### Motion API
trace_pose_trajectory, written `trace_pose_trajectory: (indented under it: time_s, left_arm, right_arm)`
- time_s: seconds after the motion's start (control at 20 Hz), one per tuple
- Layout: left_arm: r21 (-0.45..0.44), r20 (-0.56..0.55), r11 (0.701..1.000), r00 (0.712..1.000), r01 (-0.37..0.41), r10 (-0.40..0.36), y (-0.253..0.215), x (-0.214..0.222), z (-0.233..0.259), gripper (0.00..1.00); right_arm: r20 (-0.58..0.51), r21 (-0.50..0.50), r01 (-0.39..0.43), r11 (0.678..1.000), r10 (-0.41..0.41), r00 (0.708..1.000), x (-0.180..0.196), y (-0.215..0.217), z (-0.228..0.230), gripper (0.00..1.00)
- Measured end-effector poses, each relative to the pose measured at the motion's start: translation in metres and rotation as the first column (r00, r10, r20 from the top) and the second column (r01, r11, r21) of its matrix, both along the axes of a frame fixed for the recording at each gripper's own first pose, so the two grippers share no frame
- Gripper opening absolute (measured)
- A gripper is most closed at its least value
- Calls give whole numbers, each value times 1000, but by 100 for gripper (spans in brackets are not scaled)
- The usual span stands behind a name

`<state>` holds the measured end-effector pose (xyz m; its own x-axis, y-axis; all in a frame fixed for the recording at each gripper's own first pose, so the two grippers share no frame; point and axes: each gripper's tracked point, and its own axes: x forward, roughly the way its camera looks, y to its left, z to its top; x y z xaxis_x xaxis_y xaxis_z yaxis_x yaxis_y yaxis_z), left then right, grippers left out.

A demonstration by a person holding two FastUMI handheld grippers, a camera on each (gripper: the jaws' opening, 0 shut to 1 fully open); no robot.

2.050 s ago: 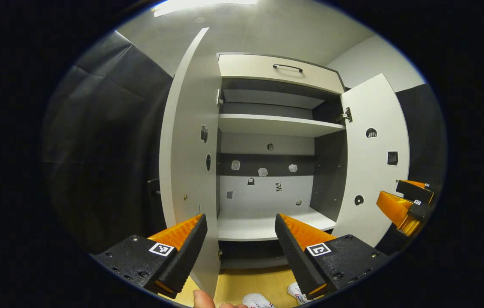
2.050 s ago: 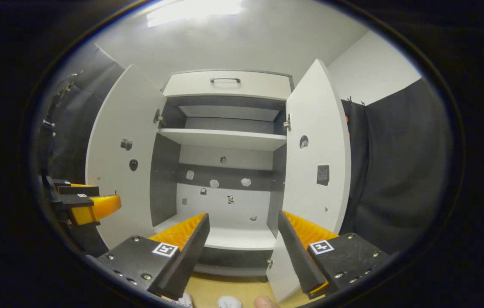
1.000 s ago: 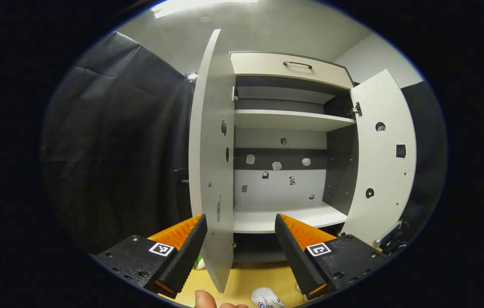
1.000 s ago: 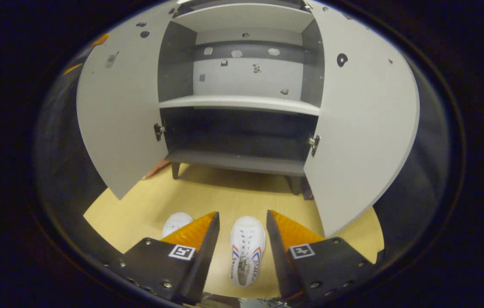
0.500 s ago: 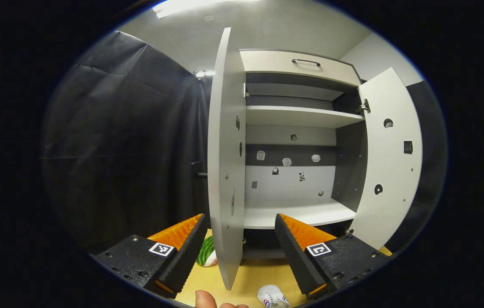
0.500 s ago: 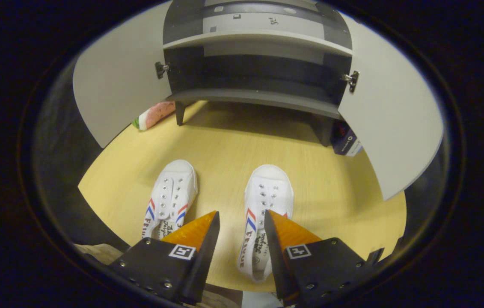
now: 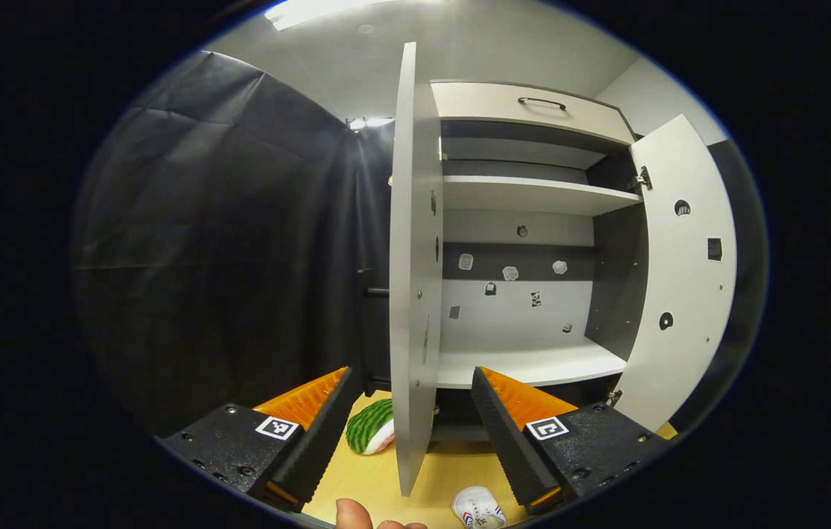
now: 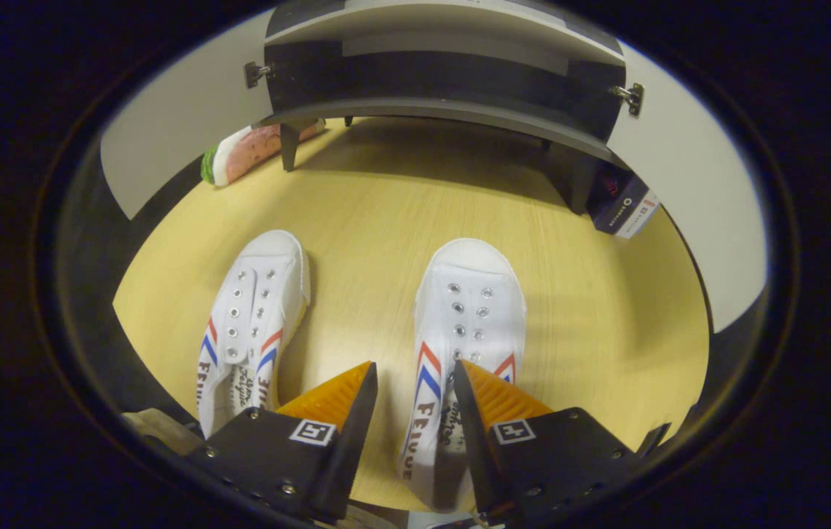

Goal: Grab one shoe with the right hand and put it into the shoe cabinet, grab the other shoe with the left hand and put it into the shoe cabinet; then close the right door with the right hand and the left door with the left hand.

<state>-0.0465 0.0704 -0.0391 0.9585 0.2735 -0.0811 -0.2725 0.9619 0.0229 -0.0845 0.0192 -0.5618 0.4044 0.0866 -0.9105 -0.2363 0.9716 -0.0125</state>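
Two white shoes lie on the yellow floor (image 8: 569,294) in front of the cabinet (image 8: 444,110), toes toward it, apart from each other, seen in the right gripper view. Right gripper (image 8: 415,382) hangs low over the right shoe (image 8: 463,323), jaws apart; the shoe's left side and stripe show in the gap between the fingers, its heel end runs under the right finger. Contact with the shoe: cannot tell, nothing clamped. Left shoe (image 8: 250,323) lies just beside the left finger, untouched. Both shoes outside the cabinet.

Cabinet's bottom edge and legs show at the top of the right gripper view, both doors swung open to either side. Watermelon-slice toy (image 8: 242,154) lies on the floor by the cabinet's left leg, behind the left door. Dark box (image 8: 621,202) stands on the floor by the right leg.

Left gripper (image 7: 411,382) is held up facing the cabinet, jaws wide apart, empty. Left door (image 7: 411,279) is seen edge-on, its lower edge falling between the fingers in this view, not gripped. Right door (image 7: 683,279) open wide. Shelves (image 7: 533,364) inside are bare; drawer (image 7: 525,110) with dark handle on top. Toy (image 7: 371,426) shows behind the left door near the left finger. One shoe toe (image 7: 477,507) peeks at the bottom edge, next to a fingertip (image 7: 353,514) of the person's hand.
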Motion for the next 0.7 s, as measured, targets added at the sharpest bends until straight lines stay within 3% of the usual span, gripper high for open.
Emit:
trace_pose_trajectory:
  time_s: [0.25,0.3,0.4,0.55,0.6,0.7]
  left_arm:
    - [-20,-12,1000,1000,-9,9,7,5,-8,96]
    - [-22,-15,1000,1000,-8,8,7,6,-8,97]
    - [-24,-17,1000,1000,-6,6,9,7,-10,96]
    - [-34,-17,999,1000,-6,5,12,8,-12,96]
    - [-39,-17,999,1000,-3,3,13,7,-12,96]
    - [-49,-15,999,1000,-1,0,14,9,-12,96]
  right_arm:
    - [11,-21,-21,1000,21,1000,1,2,-5,63]
    - [45,-98,-14,995,19,999,5,-11,-4,65]
    - [74,-82,10,997,-4,997,6,-11,1,26]
    - [79,-125,-18,992,28,997,2,-11,-2,26]
    - [71,-133,-15,991,24,997,1,-11,-3,13]
    - [69,-118,-4,993,12,998,3,-10,-7,12]
